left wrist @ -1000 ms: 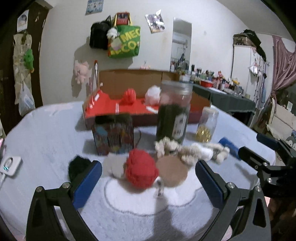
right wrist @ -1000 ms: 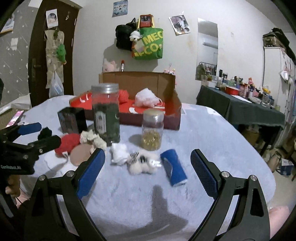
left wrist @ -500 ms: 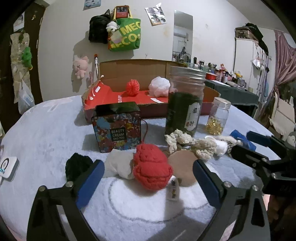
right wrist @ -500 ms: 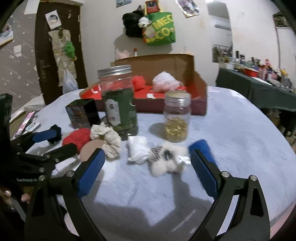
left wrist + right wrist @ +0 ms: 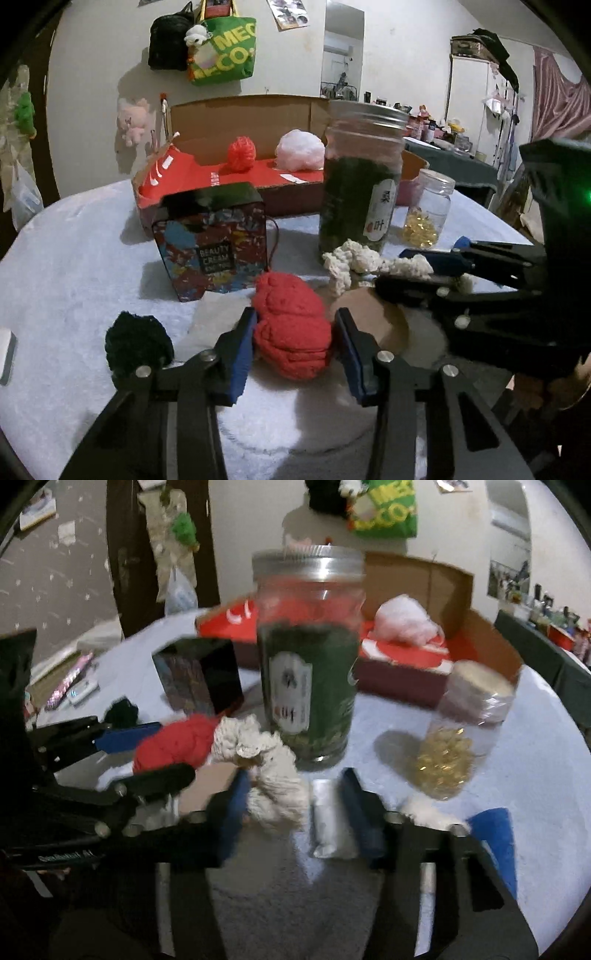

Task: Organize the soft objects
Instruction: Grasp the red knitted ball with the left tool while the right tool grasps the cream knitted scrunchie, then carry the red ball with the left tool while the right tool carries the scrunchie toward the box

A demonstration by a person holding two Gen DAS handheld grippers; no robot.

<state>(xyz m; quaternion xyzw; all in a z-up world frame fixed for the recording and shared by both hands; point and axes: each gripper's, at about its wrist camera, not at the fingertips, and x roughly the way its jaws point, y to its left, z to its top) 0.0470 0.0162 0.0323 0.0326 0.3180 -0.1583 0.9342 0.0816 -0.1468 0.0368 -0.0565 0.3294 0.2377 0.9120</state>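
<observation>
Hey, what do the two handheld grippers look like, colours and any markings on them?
Both are black frames with silver screw heads and two long fingers faced with blue pads. The left gripper shows these clearly; pale lettering runs along its side in the right wrist view. The right gripper matches, and a green light glows on its body.

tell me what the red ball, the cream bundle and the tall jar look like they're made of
Red ball: knitted or crocheted yarn, matte, with ribbed stitch rows. Cream bundle: looks like looped cotton yarn or chenille, nubbly and matte. Tall jar: clear and glossy, glass or hard plastic, with a ridged silvery lid that looks metal.
</observation>
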